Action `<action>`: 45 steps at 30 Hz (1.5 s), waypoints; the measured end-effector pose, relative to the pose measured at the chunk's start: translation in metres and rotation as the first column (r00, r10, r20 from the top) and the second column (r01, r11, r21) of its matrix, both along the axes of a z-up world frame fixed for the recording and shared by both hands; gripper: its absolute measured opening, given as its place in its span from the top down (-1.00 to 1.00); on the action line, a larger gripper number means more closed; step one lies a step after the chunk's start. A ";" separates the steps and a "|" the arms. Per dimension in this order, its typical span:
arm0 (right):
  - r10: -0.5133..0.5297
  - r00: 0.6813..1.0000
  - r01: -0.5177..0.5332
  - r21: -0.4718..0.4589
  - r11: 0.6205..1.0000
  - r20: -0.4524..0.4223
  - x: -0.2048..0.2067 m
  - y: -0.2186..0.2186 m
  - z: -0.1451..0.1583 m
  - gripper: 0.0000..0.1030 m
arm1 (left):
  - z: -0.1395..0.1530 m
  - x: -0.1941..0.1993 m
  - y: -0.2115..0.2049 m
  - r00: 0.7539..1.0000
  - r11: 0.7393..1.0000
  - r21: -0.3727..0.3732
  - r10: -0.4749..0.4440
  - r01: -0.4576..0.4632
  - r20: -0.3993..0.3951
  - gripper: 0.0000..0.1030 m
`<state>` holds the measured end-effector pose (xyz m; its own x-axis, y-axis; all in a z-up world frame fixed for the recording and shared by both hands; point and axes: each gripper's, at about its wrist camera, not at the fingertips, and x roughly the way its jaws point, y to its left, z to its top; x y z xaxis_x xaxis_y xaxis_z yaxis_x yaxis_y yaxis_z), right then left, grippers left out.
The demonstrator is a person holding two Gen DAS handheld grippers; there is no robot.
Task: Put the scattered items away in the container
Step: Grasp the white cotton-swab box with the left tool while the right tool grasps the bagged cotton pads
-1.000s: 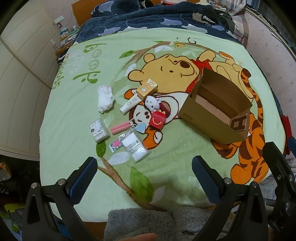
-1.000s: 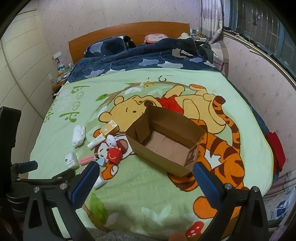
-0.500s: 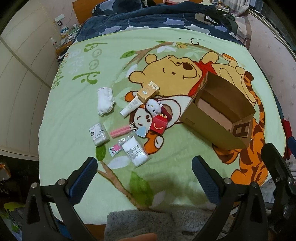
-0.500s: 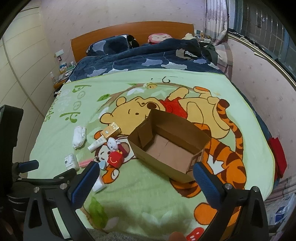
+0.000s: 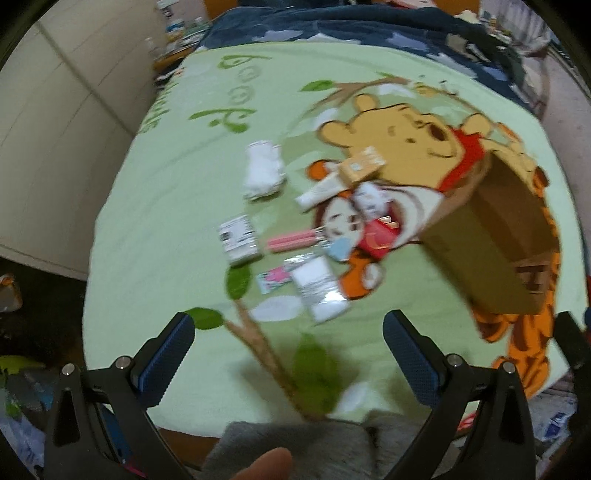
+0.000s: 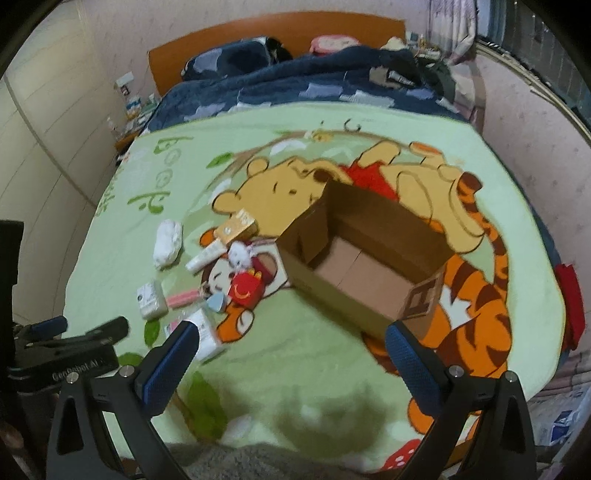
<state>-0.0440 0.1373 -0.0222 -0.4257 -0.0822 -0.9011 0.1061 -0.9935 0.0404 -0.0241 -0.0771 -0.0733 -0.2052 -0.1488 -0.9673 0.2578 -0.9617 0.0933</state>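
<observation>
An open cardboard box (image 6: pixel 369 266) (image 5: pixel 495 240) lies empty on a green cartoon blanket. Left of it are scattered items: white socks (image 5: pixel 263 173) (image 6: pixel 168 243), an orange carton (image 5: pixel 362 164), a white tube (image 5: pixel 319 192), a red toy box (image 5: pixel 380 236) (image 6: pixel 245 288), a pink stick (image 5: pixel 291 243), a white labelled packet (image 5: pixel 238 240) and a clear bag of white pads (image 5: pixel 317 284). My left gripper (image 5: pixel 288 336) is open and empty, above the blanket near the items. My right gripper (image 6: pixel 291 343) is open and empty, near the box's front.
The blanket (image 6: pixel 295 369) covers a bed with a dark blue duvet (image 6: pixel 314 85) and wooden headboard (image 6: pixel 277 29) at the far end. White wardrobe doors (image 5: pixel 55 129) stand on the left. A wall (image 6: pixel 535 129) runs along the right.
Both grippers have moved forward and lower toward the bed; the items and box now look larger. Both stay open and empty.
</observation>
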 end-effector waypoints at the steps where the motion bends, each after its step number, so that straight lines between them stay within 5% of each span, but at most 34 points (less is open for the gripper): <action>1: 0.005 1.000 -0.005 0.000 1.000 0.009 0.000 -0.003 -0.004 -1.00 | -0.005 0.004 -0.006 1.000 1.000 -0.007 0.010 -0.009 0.003 -1.00; 5: 0.027 0.999 -0.028 0.008 1.000 0.042 0.002 -0.016 -0.027 -1.00 | -0.029 0.020 -0.026 0.999 0.999 -0.001 0.040 -0.040 0.027 -1.00; 11: 0.083 0.985 -0.082 -0.012 0.997 0.148 0.007 -0.041 -0.074 -1.00 | -0.074 0.042 -0.046 0.994 0.992 0.112 0.041 -0.053 0.105 -1.00; 18: 0.262 0.939 -0.249 -0.081 0.965 0.225 0.007 -0.095 -0.129 -1.00 | -0.105 0.051 -0.063 0.996 0.998 0.059 0.000 -0.005 0.094 -1.00; 26: 0.413 0.900 -0.431 0.138 0.892 0.142 0.000 -0.166 -0.217 -1.00 | -0.149 0.027 -0.099 0.997 1.000 -0.001 -0.002 0.002 0.079 -1.00; 37: 0.497 0.840 -0.542 0.290 0.789 0.220 -0.018 -0.219 -0.299 -1.00 | -0.180 -0.001 -0.131 0.994 0.996 0.050 0.075 -0.079 0.073 -1.00; 42: 0.488 0.821 -0.562 0.270 0.782 0.295 -0.024 -0.224 -0.324 -1.00 | -0.183 0.005 -0.137 0.992 0.994 0.050 0.094 -0.099 0.086 -1.00; 45: 0.435 0.853 -0.506 0.248 0.826 0.289 -0.031 -0.210 -0.320 -1.00 | -0.183 0.008 -0.136 0.992 0.994 0.047 0.089 -0.094 0.091 -1.00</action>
<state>-0.0750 -0.0724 -0.3422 -0.2033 0.0689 -0.9767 0.5878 -0.7892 -0.1780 -0.0159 -0.2132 -0.2562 -0.1064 -0.1128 -0.9879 0.3379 -0.9385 0.0708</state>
